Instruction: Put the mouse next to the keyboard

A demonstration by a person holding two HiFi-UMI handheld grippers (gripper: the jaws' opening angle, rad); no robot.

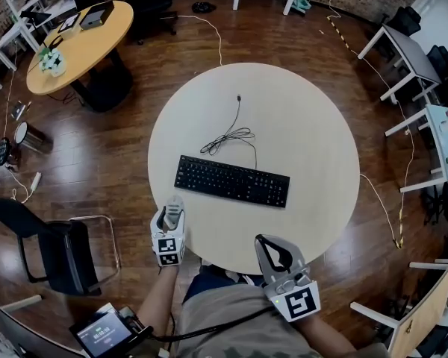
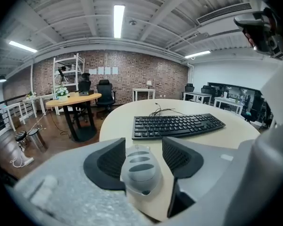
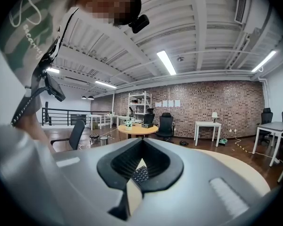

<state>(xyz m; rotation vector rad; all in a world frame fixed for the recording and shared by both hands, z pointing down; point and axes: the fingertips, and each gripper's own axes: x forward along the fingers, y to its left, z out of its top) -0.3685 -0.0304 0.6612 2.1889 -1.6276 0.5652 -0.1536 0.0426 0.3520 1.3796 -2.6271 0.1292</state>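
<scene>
**Head view:** The round table [image 1: 306, 125] carries a black keyboard [image 1: 231, 181] with a loose cable [image 1: 231, 134] lying beyond it. The left gripper [image 1: 170, 218] reaches over the table's near-left edge. The mouse [image 1: 175, 203] shows as a pale shape at its tips, near the keyboard's near-left corner but apart from it. The right gripper [image 1: 261, 241] hovers at the near edge, well apart from the mouse.

**Left gripper view:** The left gripper [image 2: 142, 147] is released. Its 2 jaws stand wide, with the mouse [image 2: 140, 171] sitting between them on the tabletop, and neither pad seems to press on it. The keyboard [image 2: 177, 125] lies just beyond. The mouse is small, rounded and pale grey, with 3 darker oval marks in a row down its back, and no cord is visible. It looks smooth and light, so it would be easy to nudge.

**Right gripper view:** The right gripper [image 3: 140, 166] is clenched on nothing. Its tips meet, and only a few keyboard keys show through the hollow between the pads.

The step in hand looks like the set-down, and the mouse already lies beside the keyboard. The next move calls for drawing the left gripper straight back with its jaws kept wide, so that neither pad drags the mouse toward the table's edge.
</scene>
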